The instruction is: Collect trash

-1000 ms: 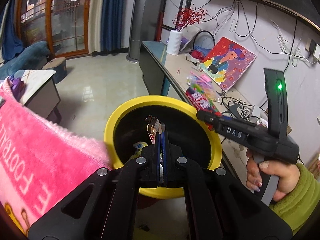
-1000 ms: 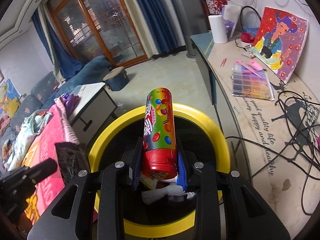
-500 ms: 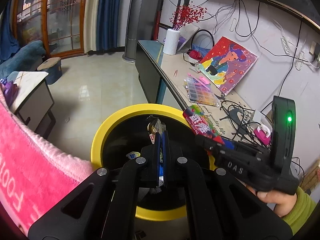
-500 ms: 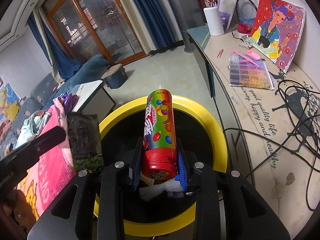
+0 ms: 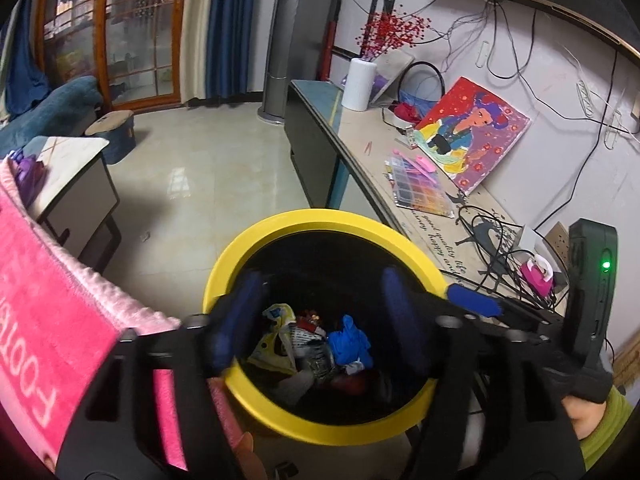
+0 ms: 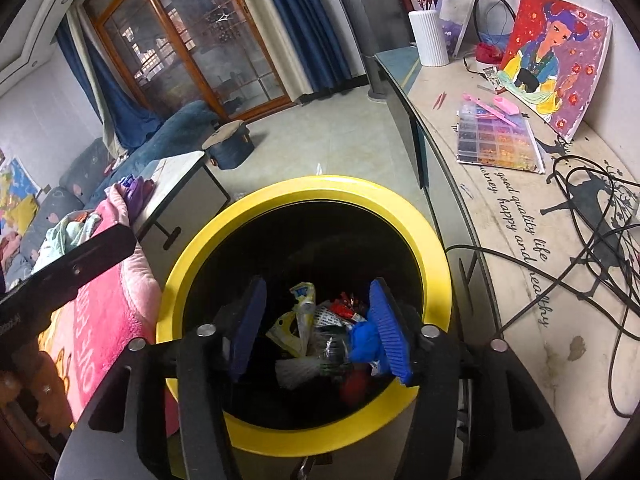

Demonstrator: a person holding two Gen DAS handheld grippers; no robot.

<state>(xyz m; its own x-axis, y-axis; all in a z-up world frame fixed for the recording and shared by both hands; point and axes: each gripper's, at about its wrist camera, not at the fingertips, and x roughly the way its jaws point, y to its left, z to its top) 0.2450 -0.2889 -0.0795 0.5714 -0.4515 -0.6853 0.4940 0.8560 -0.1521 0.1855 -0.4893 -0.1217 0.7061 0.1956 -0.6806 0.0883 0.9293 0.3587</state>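
My left gripper (image 5: pixel 320 328) and right gripper (image 6: pixel 318 326) hover over the yellow-rimmed bin (image 6: pixel 436 248). Both jaws have just been opening and stand spread, empty, above the trash (image 6: pixel 316 332) inside.

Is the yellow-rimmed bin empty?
No. The yellow-rimmed bin holds trash: a yellow wrapper, a blue glove, and white foam netting.

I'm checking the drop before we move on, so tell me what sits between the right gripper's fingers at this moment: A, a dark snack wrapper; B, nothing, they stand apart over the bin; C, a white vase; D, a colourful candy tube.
B: the right gripper stands open with nothing between its pads, over the yellow-rimmed bin with the trash inside.
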